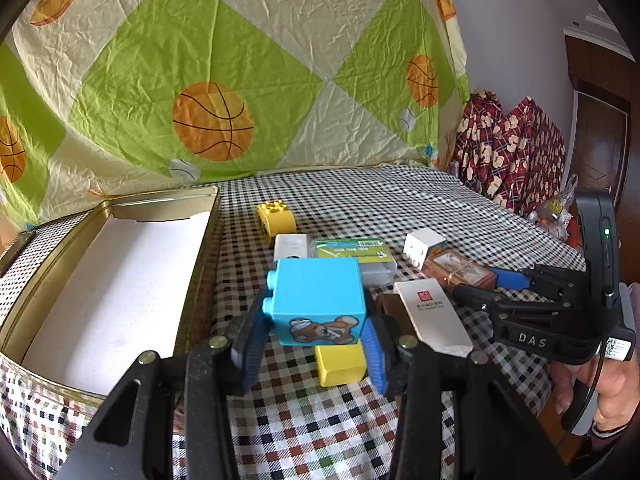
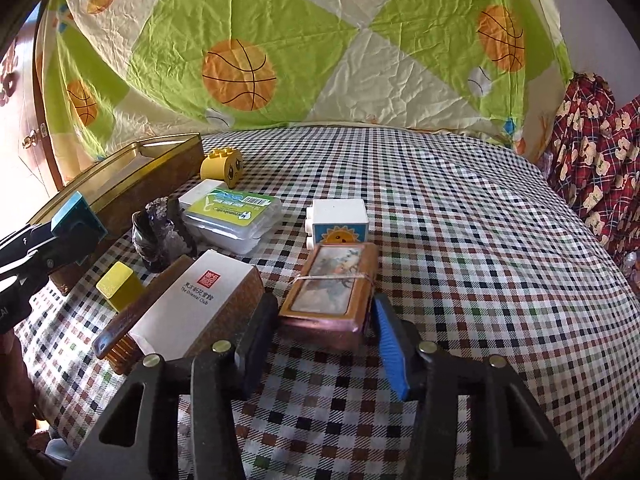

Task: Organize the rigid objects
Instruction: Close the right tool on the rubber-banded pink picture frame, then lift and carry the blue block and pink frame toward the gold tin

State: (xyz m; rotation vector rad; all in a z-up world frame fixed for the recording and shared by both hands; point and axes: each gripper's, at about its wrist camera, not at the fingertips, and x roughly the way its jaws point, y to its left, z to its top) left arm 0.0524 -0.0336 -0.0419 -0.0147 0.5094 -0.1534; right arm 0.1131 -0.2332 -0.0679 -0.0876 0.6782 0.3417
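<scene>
Left hand-held gripper (image 1: pixel 316 344) is clamped on the blue block (image 1: pixel 318 300), tin box (image 1: pixel 52 308) at its 9 o'clock; right hand-held gripper (image 2: pixel 326 336) sits open around the brown card box (image 2: pixel 332 292).

Gold tin (image 1: pixel 120 216) cut off at left edge

"The Oriental Club" in small print under a red seal stamp and some Chinese characters on the white box (image 2: pixel 192 304), "DAS" in pale letters on the right hand-held gripper (image 1: pixel 498 282) body, barcode on the green-labelled clear case (image 2: pixel 236 216) but its wording's too tiny to read
</scene>
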